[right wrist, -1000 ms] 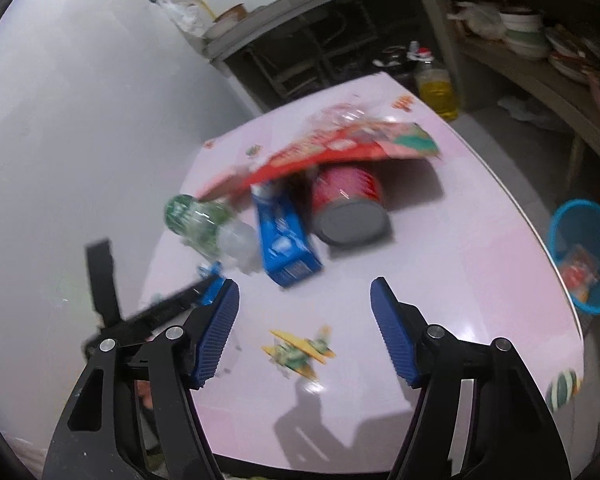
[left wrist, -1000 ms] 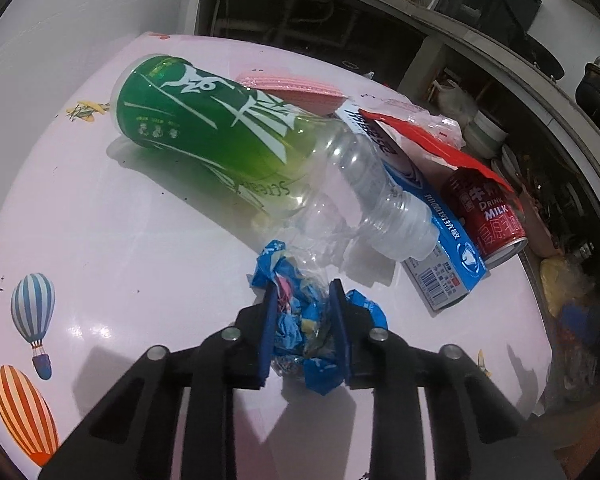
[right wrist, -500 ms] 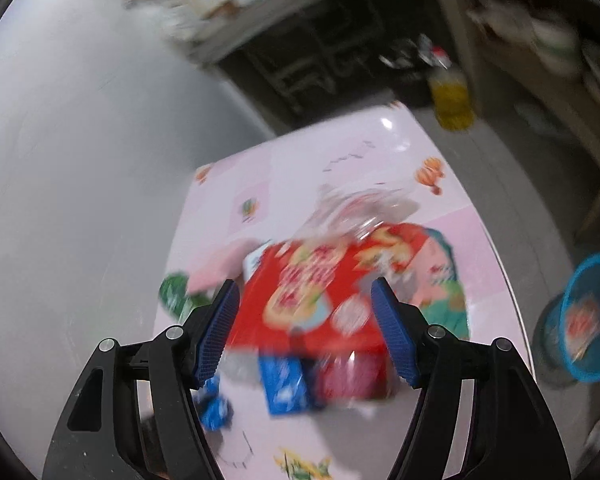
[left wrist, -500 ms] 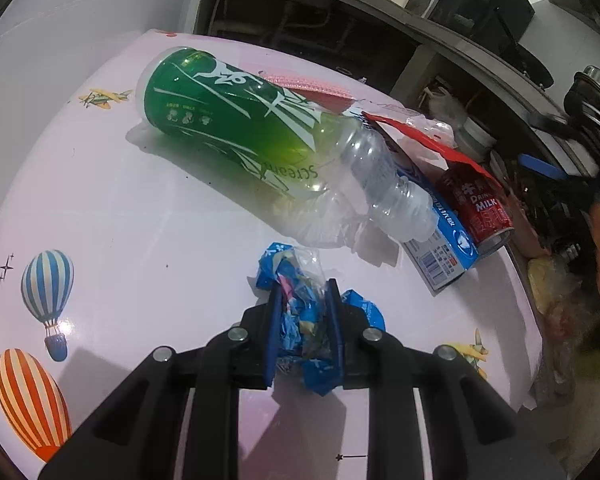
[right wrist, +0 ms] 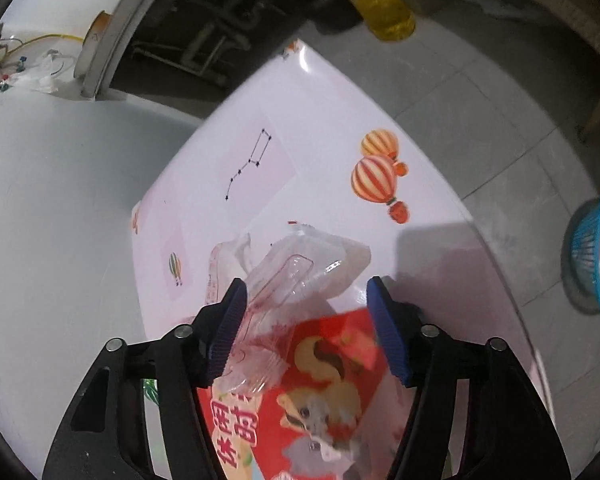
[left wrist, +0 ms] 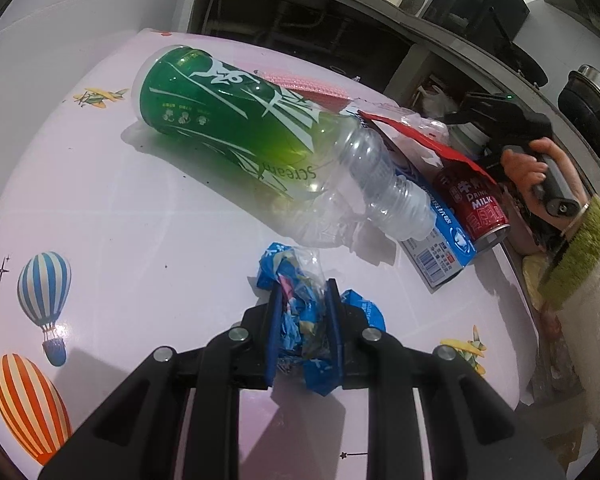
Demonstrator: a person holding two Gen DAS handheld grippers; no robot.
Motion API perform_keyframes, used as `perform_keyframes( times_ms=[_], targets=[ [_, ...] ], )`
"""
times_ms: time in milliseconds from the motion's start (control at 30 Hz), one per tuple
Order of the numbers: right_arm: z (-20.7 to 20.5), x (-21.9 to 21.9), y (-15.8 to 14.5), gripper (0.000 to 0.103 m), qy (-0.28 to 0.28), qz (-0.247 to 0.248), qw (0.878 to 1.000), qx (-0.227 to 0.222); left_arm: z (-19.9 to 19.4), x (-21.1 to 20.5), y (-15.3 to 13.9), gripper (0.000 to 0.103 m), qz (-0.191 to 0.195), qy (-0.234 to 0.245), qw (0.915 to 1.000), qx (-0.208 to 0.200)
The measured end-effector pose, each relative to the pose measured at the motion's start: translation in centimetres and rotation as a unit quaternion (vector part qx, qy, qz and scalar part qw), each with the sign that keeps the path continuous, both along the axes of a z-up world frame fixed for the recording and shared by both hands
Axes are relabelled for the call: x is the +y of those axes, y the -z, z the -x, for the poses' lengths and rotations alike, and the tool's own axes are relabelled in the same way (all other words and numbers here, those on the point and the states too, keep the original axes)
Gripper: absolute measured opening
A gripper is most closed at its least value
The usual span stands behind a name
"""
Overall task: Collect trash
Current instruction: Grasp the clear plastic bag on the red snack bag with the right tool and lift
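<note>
Closing over the red bag [right wrist: 320, 392], the right gripper [right wrist: 312, 328] has it directly beneath (clear wrapper [right wrist: 296, 276] between too), pads not yet touching. The left gripper [left wrist: 303, 326] pinches a blue wad [left wrist: 300, 312].

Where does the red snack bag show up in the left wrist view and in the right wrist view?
Left wrist: red snack bag seen edge-on at right of centre, lying over the milk can and the blue carton.
Right wrist: red snack bag fills the bottom centre, between the closing right tool's fingers, not yet pinched.
Shared landmark: the pink table with balloon prints.
</note>
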State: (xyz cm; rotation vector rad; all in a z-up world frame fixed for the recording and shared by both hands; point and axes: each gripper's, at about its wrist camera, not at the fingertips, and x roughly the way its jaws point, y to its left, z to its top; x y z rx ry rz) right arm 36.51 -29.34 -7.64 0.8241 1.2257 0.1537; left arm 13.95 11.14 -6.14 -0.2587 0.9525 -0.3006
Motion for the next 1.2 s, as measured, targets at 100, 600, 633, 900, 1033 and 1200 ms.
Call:
perform_keyframes(
  times_ms=[100,600,633,900,1033,1200],
  targets=[
    [-0.6,0.2,0.7,0.050,-0.006,-0.015,1.000,0.007,-0.1,0.1,0.0,0.019,0.000,0.001,1.0000,0.001],
    [0.1,0.0,-0.4,0.003,-0.003,-0.095,0.995,-0.028,-0.1,0.1,0.0,0.019,0.002,-0.006,1.0000,0.001],
    [0.3,-0.1,-0.7,0.003,-0.002,-0.097,0.995,-0.035,-0.1,0.2,0.0,0.019,0.002,-0.006,1.0000,0.000],
    [1.4,0.1,-3.8,0.000,-0.004,-0.109,0.991,-0.080,0.4,0.8,-0.6,0.019,0.006,-0.012,0.9998,-0.015],
    [2.3,0.2,-5.6,0.000,-0.008,-0.112,0.988,-0.103,0.9,1.2,-1.4,0.018,0.009,-0.014,0.9995,-0.025],
    [3.6,0.1,-7.3,0.000,-0.013,-0.124,0.984,-0.127,1.7,1.5,-2.5,0.018,0.009,-0.014,0.9991,-0.040]
  ],
)
